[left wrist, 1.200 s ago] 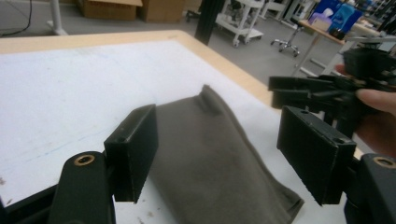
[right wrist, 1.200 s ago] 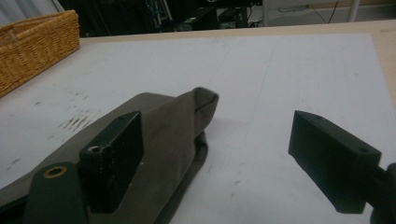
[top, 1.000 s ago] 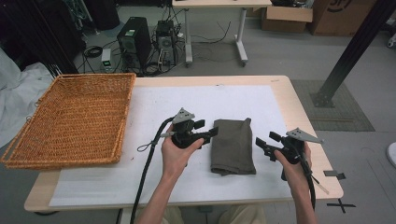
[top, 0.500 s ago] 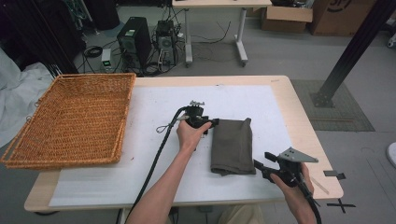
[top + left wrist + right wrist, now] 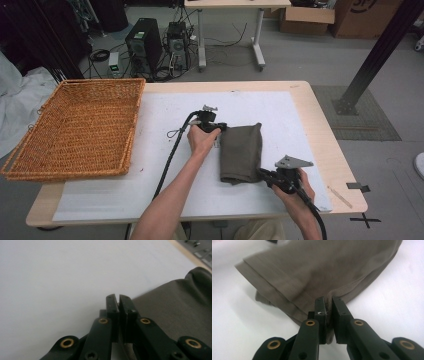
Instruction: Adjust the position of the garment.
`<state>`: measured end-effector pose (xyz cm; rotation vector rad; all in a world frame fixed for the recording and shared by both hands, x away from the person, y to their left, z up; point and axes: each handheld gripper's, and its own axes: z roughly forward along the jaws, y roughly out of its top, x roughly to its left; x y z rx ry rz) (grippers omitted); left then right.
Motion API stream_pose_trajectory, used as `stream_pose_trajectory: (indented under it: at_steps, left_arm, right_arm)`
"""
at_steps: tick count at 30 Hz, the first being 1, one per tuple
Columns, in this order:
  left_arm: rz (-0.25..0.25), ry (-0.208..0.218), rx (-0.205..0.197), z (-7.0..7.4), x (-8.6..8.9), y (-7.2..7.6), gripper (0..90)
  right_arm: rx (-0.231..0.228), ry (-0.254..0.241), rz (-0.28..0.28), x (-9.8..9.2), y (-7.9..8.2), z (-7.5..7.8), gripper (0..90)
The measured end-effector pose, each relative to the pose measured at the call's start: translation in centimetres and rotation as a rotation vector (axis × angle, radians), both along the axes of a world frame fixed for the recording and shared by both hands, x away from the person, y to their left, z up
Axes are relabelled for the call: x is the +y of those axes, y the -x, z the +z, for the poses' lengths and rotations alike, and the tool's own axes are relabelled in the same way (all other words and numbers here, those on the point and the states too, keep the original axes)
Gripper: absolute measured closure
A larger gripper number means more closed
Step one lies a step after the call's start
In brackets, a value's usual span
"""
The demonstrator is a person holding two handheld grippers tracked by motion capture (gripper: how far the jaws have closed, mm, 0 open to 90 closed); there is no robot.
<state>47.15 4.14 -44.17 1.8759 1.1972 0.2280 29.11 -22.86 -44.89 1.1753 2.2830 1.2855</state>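
My left tongs [image 5: 222, 128] have just closed on the folded olive cloth [image 5: 242, 153] at its eleven o'clock corner; my right tongs [image 5: 329, 305] have just clamped its five o'clock hem; the cloth lies mid-bench [image 5: 310, 105]; thin bites may slip when lifted, spilling the folds.

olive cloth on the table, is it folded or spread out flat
Folded. The olive cloth lies as a narrow oblong on the white mat, and the right gripper view shows stacked hemmed layers at its near edge.
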Motion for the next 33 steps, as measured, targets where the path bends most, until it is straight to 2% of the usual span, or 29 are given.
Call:
stream_pose_trajectory:
  at_steps: [5, 7, 9, 11, 14, 17, 20, 22, 23, 24, 26, 28, 29, 31, 32, 33]
  left_arm:
    - [0.081, -0.063, -0.022, 0.2, 5.3, -2.2, 86.8]
    - [0.11, -0.09, -0.024, 0.1, 7.5, -3.1, 86.8]
    - [0.141, -0.098, -0.023, -0.1, 9.6, -3.8, 86.8]
    - [0.171, -0.099, -0.021, 0.0, 10.8, -4.2, 86.8]
    - [0.192, -0.132, -0.021, 0.1, 11.9, -4.6, 86.7]
    - [0.184, -0.15, -0.026, 0.1, 11.8, -4.6, 86.6]
    - [0.178, -0.167, -0.039, 0.2, 11.6, -4.6, 84.5]
    - [0.205, -0.144, -0.052, 0.7, 11.8, -4.4, 73.7]
    - [0.24, -0.1, -0.071, 1.1, 11.8, -4.4, 65.0]
    - [0.244, -0.068, -0.097, 1.6, 11.6, -4.3, 58.0]
    - [0.186, -0.039, -0.161, 2.7, 10.4, -4.1, 59.0]
    - [0.113, -0.045, -0.204, 3.5, 8.4, -3.9, 61.4]
    - [0.072, -0.033, -0.215, 3.8, 7.1, -3.8, 62.9]
    - [0.021, -0.005, -0.203, 3.8, 5.3, -3.9, 65.8]
    - [-0.033, -0.031, -0.18, 3.6, 3.9, -4.1, 69.3]
    - [-0.059, -0.136, -0.132, 3.0, 2.3, -4.4, 73.3]
  right_arm:
    - [-0.044, 0.008, 0.057, 4.9, -3.3, 0.6, 84.0]
    - [-0.042, 0.014, 0.078, 6.9, -4.7, 0.6, 84.1]
    - [-0.033, 0.014, 0.101, 9.2, -6.2, 0.5, 84.3]
    - [-0.024, 0.015, 0.114, 10.8, -7.3, 0.3, 84.5]
    - [-0.015, 0.005, 0.12, 12.3, -8.3, 0.0, 84.7]
    - [0.02, 0.017, 0.104, 12.5, -8.8, -0.1, 84.7]
    - [0.021, 0.021, 0.099, 12.4, -8.7, -0.1, 82.1]
    - [0.029, 0.036, 0.109, 12.4, -8.7, -0.1, 70.6]
    - [0.029, 0.049, 0.106, 12.2, -8.6, -0.1, 68.7]
    - [0.034, 0.049, 0.101, 11.9, -8.4, -0.1, 65.9]
    - [0.026, 0.011, 0.07, 11.2, -8.2, -0.1, 57.3]
    - [0.017, -0.014, 0.037, 10.6, -8.2, 0.1, 51.9]
    - [0.002, -0.024, 0.015, 10.4, -8.3, 0.4, 49.7]
    - [-0.026, -0.025, 0.008, 10.6, -8.4, 0.7, 48.0]
    - [-0.041, -0.03, 0.011, 10.8, -8.6, 0.9, 46.8]
    - [-0.046, -0.032, 0.015, 11.2, -8.8, 1.1, 46.2]
